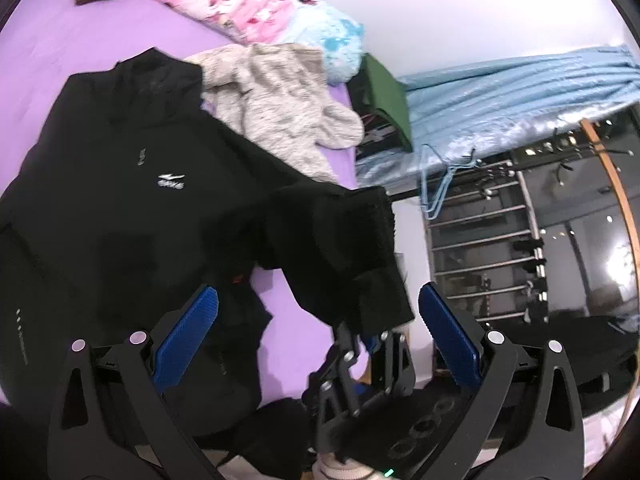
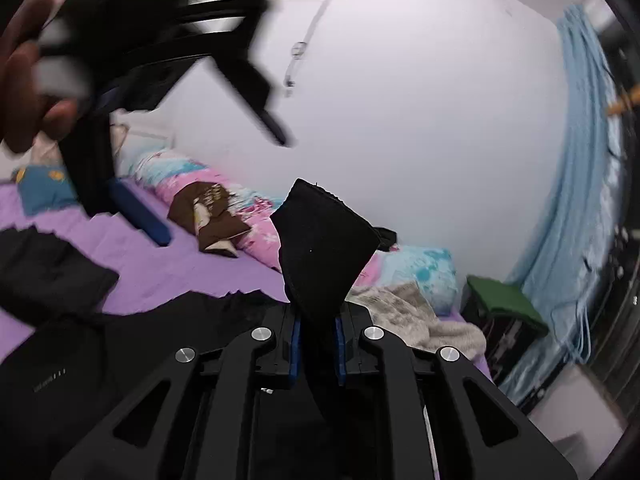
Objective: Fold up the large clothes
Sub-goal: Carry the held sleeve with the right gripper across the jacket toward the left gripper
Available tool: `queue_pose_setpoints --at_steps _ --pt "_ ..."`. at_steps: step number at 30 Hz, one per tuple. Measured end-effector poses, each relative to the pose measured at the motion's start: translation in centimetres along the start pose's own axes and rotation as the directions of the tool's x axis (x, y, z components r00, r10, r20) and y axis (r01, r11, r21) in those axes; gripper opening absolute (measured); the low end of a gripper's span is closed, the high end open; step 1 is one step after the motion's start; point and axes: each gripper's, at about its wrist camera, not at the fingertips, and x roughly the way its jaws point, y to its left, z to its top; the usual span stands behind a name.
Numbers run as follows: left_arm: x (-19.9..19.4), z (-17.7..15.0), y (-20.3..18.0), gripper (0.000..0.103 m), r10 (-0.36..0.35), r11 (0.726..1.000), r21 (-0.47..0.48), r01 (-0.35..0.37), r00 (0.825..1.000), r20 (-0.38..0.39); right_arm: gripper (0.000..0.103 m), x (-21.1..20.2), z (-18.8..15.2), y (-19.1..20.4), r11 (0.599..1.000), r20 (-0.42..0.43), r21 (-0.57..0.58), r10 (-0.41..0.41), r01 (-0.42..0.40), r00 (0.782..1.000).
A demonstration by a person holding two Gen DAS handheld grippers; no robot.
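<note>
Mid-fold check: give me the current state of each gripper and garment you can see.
left gripper: open, holding nothing
right gripper: shut on sleeve cuff
black jacket: spread on the purple bed, front up
sleeve cuff: lifted off the bed
grey fleece garment: crumpled, unfolded

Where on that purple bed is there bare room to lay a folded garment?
Bare purple bed sheet lies open left of the black zip-up jacket, below the pink floral pillow. A smaller gap sits under the lifted black sleeve. Around the fuzzy beige garment it is crowded.
</note>
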Motion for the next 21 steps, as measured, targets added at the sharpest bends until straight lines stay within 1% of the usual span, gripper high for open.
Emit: queue_pose_setpoints --at_steps 2,5,6,9,10,12,14,17,18,20,21 --pt "-0.1 0.0 0.8 0.097 -0.005 1.000 -0.026 0.005 1.000 -0.014 0.012 -0.3 0.1 2.0 0.998 0.004 -0.057 0.009 -0.008 1.000" --pt "-0.6 0.0 1.8 0.097 -0.006 0.999 -0.051 0.006 1.000 -0.002 0.012 -0.3 0.2 4.5 0.991 0.006 -0.131 0.013 -0.012 1.000" --pt "-0.5 0.0 2.0 0.097 -0.011 0.998 -0.057 0.010 1.000 -0.009 0.012 -0.4 0.2 5.3 0.988 0.010 -0.156 0.012 -0.010 1.000" --pt "-0.4 -0.3 2.8 0.097 0.015 0.998 -0.068 -0.018 0.999 -0.043 0.012 -0.7 0.4 7.3 0.976 0.023 -0.216 0.025 -0.019 0.999" --pt "-0.2 -0.2 3.2 0.097 0.027 0.997 -0.076 -0.031 0.998 -0.053 0.012 -0.9 0.5 7.9 0.973 0.027 -0.228 0.035 -0.027 0.999" --pt "-0.3 -0.1 3.9 0.097 0.030 0.995 -0.093 -0.035 0.998 -0.058 0.012 -0.7 0.7 8.3 0.971 0.028 -0.236 0.053 -0.045 0.998" --pt "-0.4 0.1 4.8 0.097 0.055 0.993 -0.096 -0.061 0.997 -0.059 0.012 -0.8 0.6 9.0 0.964 0.032 -0.260 0.058 -0.047 0.998" --pt "-0.4 0.0 6.1 0.096 0.052 0.993 -0.105 -0.060 0.996 -0.078 0.012 -0.9 0.8 10.2 0.962 0.028 -0.264 0.079 -0.069 0.996" --pt "-0.6 0.0 6.7 0.095 0.053 0.993 -0.103 -0.060 0.996 -0.069 0.012 -0.8 0.9 10.5 0.961 0.029 -0.266 0.084 -0.073 0.996" --pt "-1.2 0.1 8.0 0.085 0.055 0.990 -0.132 -0.059 0.998 -0.038 0.012 -0.5 1.1 10.7 0.959 0.030 -0.269 0.095 -0.084 0.995" --pt "-1.3 0.2 8.8 0.073 0.058 0.987 -0.150 -0.063 0.998 -0.037 0.012 -0.5 1.1 11.0 0.958 0.030 -0.273 0.100 -0.088 0.995"
